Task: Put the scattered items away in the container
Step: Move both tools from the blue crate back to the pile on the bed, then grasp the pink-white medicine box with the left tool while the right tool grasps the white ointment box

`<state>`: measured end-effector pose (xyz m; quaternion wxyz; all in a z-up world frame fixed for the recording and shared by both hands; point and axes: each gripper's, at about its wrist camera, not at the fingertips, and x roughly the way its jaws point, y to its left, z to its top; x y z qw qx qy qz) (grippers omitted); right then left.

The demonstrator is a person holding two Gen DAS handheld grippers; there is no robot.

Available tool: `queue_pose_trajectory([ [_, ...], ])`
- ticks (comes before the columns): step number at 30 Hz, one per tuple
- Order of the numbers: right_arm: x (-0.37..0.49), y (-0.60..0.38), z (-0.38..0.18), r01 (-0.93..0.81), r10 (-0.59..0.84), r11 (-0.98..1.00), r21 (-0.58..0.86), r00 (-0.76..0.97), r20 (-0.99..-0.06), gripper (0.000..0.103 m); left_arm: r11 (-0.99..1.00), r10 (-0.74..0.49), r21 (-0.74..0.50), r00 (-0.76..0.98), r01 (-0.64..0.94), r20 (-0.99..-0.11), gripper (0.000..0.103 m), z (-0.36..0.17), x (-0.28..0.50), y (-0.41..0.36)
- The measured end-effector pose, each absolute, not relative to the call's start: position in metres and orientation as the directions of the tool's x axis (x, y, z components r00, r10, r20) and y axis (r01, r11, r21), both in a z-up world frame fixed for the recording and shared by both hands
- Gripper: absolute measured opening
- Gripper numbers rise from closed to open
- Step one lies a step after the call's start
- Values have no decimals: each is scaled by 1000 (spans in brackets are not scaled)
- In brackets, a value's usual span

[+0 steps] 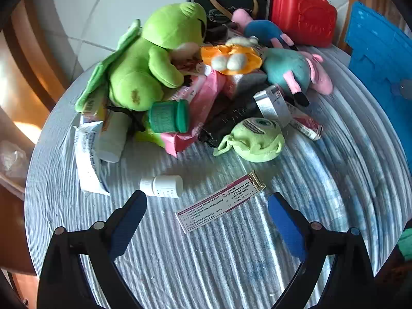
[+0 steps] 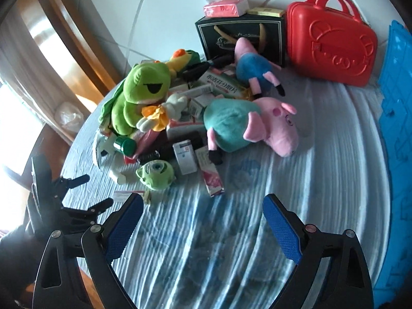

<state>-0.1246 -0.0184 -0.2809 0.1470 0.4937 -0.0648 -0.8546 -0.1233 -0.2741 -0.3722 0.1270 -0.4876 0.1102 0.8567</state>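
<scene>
A heap of items lies on a round table with a striped cloth [image 1: 231,257]. It holds a green frog plush [image 1: 144,77] [image 2: 139,97], a one-eyed green monster plush [image 1: 253,139] [image 2: 155,173], two pig plushes [image 2: 252,126] [image 2: 255,69], a green-capped bottle [image 1: 170,117] and several medicine boxes. A white pill bottle [image 1: 164,186] and a long medicine box [image 1: 221,203] lie just ahead of my left gripper [image 1: 206,200] [image 2: 99,190], which is open and empty. My right gripper [image 2: 203,199] is open and empty over bare cloth, short of the heap.
A blue plastic container [image 1: 381,59] [image 2: 396,128] stands at the table's right edge. A red carry case [image 2: 332,43] and a black gift bag [image 2: 231,38] stand at the back. Wooden furniture [image 2: 59,38] and a tiled floor lie beyond.
</scene>
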Motion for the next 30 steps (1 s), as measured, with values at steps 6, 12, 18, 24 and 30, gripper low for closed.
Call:
queue_pose_trajectory([
  [6, -141, -40, -331, 170, -263, -963, 211, -396, -880, 95, -856, 161, 128, -493, -502, -855, 94, -406, -131, -257],
  [12, -154, -50, -362, 188, -233, -967, 174, -369, -900, 95, -785, 196, 128, -439, -606, -877, 88, -430, -144, -252],
  [18, -175, -62, -387, 223, -202, -967, 126, -362, -910, 95, -798, 246, 54, -405, -601, -881, 78, -440, -148, -258],
  [24, -195, -69, -410, 242, -185, -965, 101, -356, -916, 92, -798, 298, -13, -375, -602, -878, 42, -441, -141, -254],
  [30, -207, -72, -420, 259, -183, -962, 91, -360, -915, 79, -809, 318, -49, -365, -586, -875, 30, -443, -134, -249],
])
